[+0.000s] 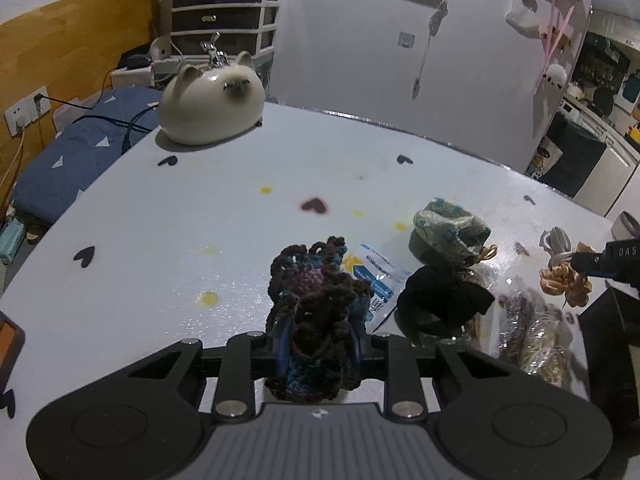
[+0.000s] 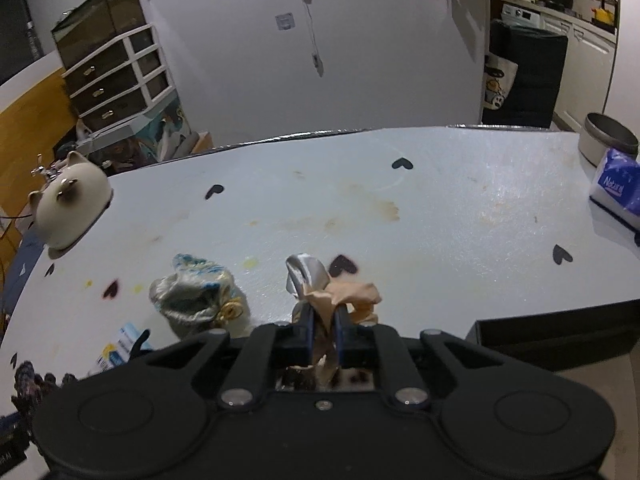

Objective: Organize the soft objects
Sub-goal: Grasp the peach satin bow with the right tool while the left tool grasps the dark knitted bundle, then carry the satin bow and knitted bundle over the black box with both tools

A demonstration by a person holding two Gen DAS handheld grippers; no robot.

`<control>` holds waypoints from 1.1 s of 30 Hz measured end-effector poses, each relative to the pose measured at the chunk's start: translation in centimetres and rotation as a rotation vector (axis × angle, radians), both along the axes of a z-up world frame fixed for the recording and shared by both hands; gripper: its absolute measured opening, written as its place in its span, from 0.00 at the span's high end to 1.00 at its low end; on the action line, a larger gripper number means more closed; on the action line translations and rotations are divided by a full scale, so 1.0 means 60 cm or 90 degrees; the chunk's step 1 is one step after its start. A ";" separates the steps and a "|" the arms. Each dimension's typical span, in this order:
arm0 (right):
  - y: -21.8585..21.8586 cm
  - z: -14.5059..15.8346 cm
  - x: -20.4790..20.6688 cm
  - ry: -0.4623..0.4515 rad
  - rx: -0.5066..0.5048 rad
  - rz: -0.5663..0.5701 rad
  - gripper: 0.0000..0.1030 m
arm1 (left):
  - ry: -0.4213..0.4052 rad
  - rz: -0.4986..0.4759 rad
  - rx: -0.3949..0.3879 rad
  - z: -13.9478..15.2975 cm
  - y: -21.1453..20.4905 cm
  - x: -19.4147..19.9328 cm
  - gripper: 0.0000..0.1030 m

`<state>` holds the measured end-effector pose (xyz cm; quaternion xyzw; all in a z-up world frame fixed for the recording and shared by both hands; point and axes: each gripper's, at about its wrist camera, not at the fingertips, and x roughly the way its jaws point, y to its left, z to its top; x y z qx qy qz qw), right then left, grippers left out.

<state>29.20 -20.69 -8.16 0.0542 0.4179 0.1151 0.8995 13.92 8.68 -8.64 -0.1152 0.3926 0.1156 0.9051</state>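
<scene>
My left gripper (image 1: 318, 350) clamps a dark crocheted piece (image 1: 316, 312), lifted above the heart-print table (image 1: 200, 216). My right gripper (image 2: 322, 334) pinches a silver-and-tan satin scrunchie (image 2: 320, 284). Just left of it slumps a brocade pouch (image 2: 196, 294), contents hidden; to its right sits a black box (image 2: 556, 334), interior unseen. A grey tin (image 2: 608, 140) stands far right.

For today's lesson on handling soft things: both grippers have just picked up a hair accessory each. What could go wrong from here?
1. The left gripper pinches only part of the dark crocheted scrunchie; its loose loops might snag the black bow close beside it.
2. The right gripper grips thin folds of the satin scrunchies; slippery fabric may slide out.
3. The ceramic cat sits near the table edge; a wide swing could knock it.
</scene>
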 end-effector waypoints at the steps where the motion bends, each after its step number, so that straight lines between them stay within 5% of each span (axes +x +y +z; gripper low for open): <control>1: 0.000 0.005 -0.007 -0.004 0.002 0.005 0.90 | -0.005 0.000 0.002 0.006 -0.001 -0.005 0.71; 21: -0.048 0.110 -0.236 -0.087 0.033 0.052 0.89 | -0.085 -0.084 0.034 0.093 -0.077 -0.132 0.70; 33: -0.133 0.124 -0.316 -0.099 0.043 0.008 0.89 | -0.088 -0.187 0.032 0.105 -0.198 -0.115 0.70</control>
